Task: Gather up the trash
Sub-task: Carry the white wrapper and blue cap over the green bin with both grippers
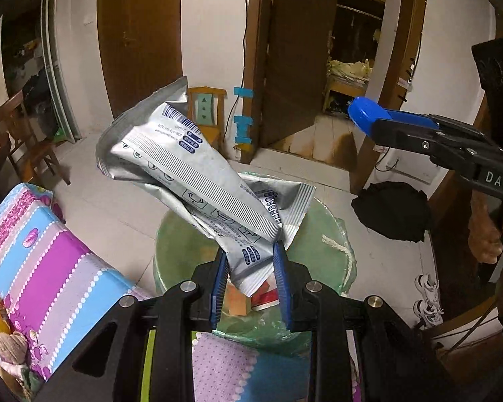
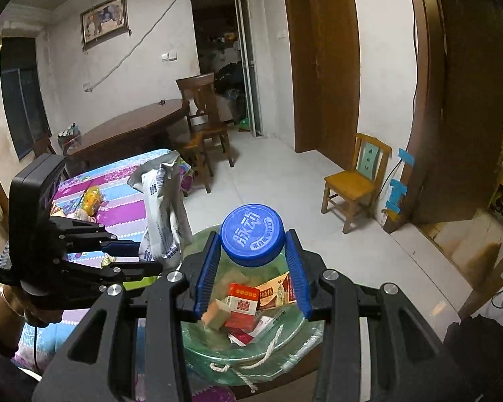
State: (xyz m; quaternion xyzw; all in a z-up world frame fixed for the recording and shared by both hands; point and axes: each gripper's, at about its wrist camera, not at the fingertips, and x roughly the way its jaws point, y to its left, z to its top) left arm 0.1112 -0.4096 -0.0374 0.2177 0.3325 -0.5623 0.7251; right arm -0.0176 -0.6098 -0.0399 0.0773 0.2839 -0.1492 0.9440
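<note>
I am holding one gripper in each hand, two in all, both poised over one round bin (image 2: 305,331) lined with thin, glossy green plastic that has a white cord running along its rim.

In my left gripper (image 1: 251,268) I am pinching silver foil packets (image 1: 198,174): crinkled, flat, printed with blue stripes and small icons. I count at least two overlapping sheets, though I cannot tell the exact number. My blue ribbed fingers (image 1: 219,284) are closed to a narrow gap on the packets' lower end, and the rest is fanning up and away above the bin's mouth.

In my right gripper (image 2: 251,261) I am clamping one round blue bottle cap (image 2: 251,231), hard plastic with ridged sides and raised white characters on its flat top. The two blue pads (image 2: 206,271) are spread about as wide as the cap and are pressing its sides; it is hanging directly over the bin.

Down inside the bin, several pieces of trash are lying in a loose pile: one red-and-white carton (image 2: 243,301), one tan block (image 2: 217,315) touching it, and one printed paper wrapper (image 2: 275,291) just behind.

Beside the bin, one table covered in a striped pink, purple and blue cloth (image 1: 50,261) is standing. One small yellow wooden chair (image 2: 355,181) is sitting by the wall, well apart.
</note>
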